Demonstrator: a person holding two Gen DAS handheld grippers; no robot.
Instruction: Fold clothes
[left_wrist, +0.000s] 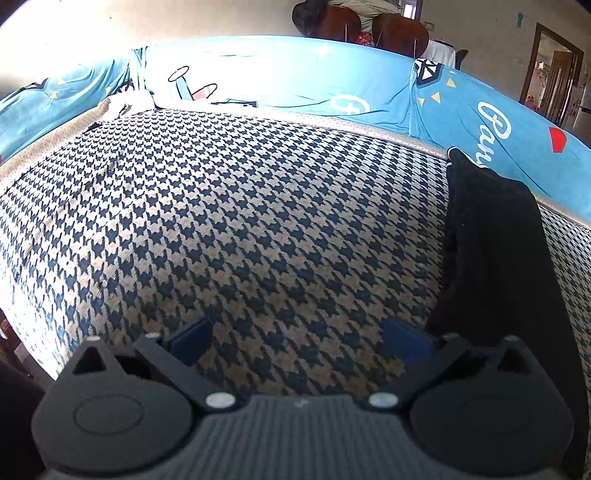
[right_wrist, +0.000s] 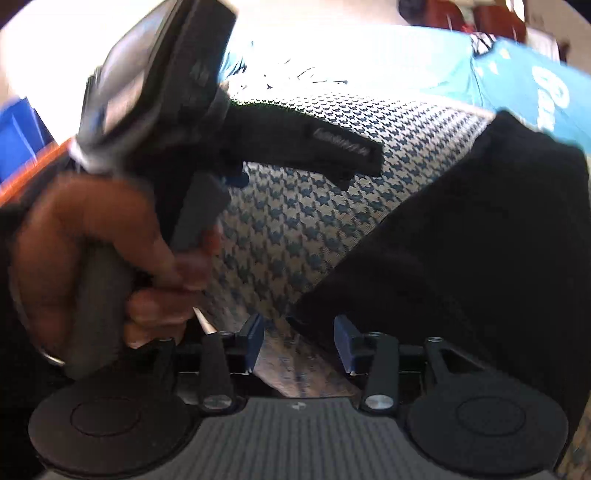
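Black garment (left_wrist: 491, 236): right side cut off by frame edge. Left tool (right_wrist: 236, 177), holding hand (right_wrist: 92, 240): motion-blurred.

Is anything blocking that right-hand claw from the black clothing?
Nothing visible does. The right gripper is open with the black garment's near edge right at its fingertips, lying on the checked cover.

A couch seat cushion (left_wrist: 236, 221) with a dark blue and tan houndstooth print. Behind it, a bright blue cover (left_wrist: 295, 74) with white cartoon pictures and curly white writing, draped over the couch back. Brown wooden chairs (left_wrist: 399, 31) farther back. A wooden doorway (left_wrist: 554, 70) off at the right.
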